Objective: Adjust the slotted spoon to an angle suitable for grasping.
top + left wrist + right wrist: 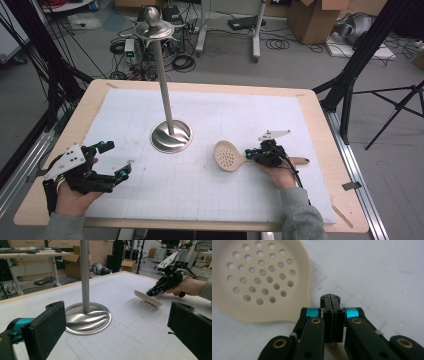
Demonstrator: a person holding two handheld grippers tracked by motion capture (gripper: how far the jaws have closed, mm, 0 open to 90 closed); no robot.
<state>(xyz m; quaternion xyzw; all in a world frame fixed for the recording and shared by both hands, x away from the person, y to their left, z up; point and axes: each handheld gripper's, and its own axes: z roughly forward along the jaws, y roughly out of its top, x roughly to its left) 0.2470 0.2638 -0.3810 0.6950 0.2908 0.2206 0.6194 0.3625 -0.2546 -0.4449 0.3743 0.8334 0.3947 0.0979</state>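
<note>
The slotted spoon (227,155), cream-coloured with a round perforated bowl, lies on the right half of the surface (210,190), bowl toward the left and wooden handle pointing right. Its bowl is bare, with nothing in it. In the left gripper view the bowl (148,298) sits tilted, its far edge raised off the white mat. The right gripper (251,154) is clenched on the spoon's handle just beside the bowl; in the right gripper view its jaws stand pressed together directly below the bowl (259,280), with the neck of the spoon hidden between them. Left of the spoon, near the middle of the surface, stands a metal stand (171,136) with a round dished base and a tall upright pole. The left gripper (118,161) rests at the near left, released, its jaws wide apart with nothing between them.
</note>
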